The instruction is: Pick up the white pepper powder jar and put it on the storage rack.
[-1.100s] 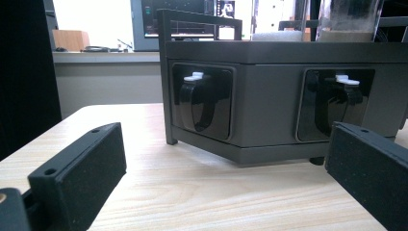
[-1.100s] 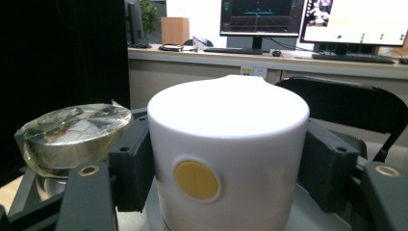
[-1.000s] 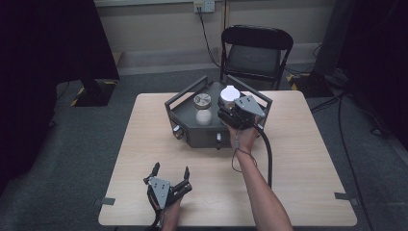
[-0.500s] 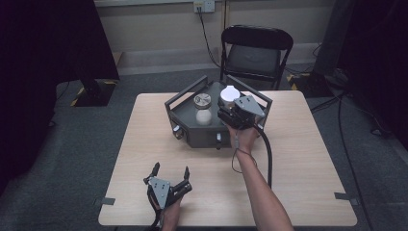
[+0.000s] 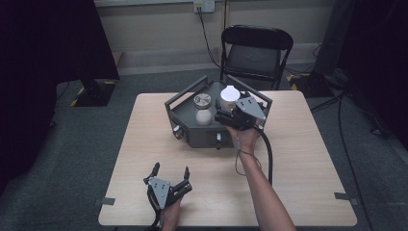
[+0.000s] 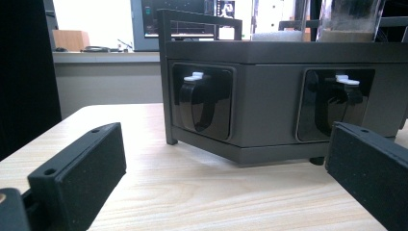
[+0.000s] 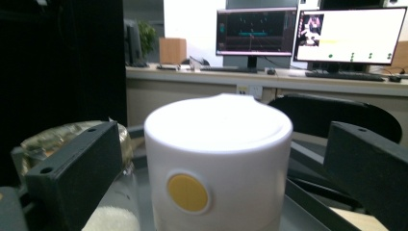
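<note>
A dark grey box (image 5: 192,137) with a railed tray top stands mid-table. On that tray are a white cylinder (image 5: 230,96), a lidded glass jar (image 5: 202,100) and a white rounded lump (image 5: 203,117). My right gripper (image 5: 227,111) hovers over the tray, open. In the right gripper view the white cylinder (image 7: 219,168), marked with a yellow dot, stands between the wide-apart jaws of the right gripper (image 7: 219,130), touching neither. My left gripper (image 5: 171,168) rests open near the table's front edge. The left gripper (image 6: 223,130) faces the box front (image 6: 269,106) with two black levers (image 6: 195,98).
A black folding chair (image 5: 255,53) stands behind the table. A cable (image 5: 266,154) trails from the right gripper along the forearm. Bare wooden tabletop (image 5: 312,159) stretches right and left of the box. Monitors (image 7: 351,33) sit on a far desk.
</note>
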`<state>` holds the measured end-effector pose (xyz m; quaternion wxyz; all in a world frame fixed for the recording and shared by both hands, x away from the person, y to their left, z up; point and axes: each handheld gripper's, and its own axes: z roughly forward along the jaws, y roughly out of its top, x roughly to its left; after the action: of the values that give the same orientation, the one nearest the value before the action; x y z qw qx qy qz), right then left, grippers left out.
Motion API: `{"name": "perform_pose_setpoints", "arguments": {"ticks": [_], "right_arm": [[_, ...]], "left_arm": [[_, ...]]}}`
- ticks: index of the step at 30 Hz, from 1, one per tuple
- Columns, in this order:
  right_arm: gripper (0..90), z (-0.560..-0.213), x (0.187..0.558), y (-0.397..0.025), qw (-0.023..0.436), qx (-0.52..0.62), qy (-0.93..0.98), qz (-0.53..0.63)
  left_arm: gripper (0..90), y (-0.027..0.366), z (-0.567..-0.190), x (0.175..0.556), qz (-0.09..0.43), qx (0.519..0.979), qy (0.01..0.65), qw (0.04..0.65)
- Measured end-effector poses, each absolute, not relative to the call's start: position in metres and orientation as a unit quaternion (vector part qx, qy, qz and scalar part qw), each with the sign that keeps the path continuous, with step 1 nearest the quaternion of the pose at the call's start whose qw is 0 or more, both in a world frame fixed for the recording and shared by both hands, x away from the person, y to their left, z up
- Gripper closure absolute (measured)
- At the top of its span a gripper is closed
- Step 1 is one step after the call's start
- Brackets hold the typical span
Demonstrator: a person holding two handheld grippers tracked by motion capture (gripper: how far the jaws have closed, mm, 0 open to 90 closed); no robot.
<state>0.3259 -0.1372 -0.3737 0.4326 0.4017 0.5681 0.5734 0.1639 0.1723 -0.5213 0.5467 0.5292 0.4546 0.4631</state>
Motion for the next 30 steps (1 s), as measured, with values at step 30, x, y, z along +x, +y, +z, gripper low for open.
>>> {"name": "perform_pose_setpoints", "arguments": {"ticks": [30], "right_arm": [[0.0,-0.379,0.289,-0.151,0.400,0.426,0.569,0.579]], "left_arm": [[0.0,0.172,-0.521,0.164,0.463,0.529,0.455,0.547]]}}
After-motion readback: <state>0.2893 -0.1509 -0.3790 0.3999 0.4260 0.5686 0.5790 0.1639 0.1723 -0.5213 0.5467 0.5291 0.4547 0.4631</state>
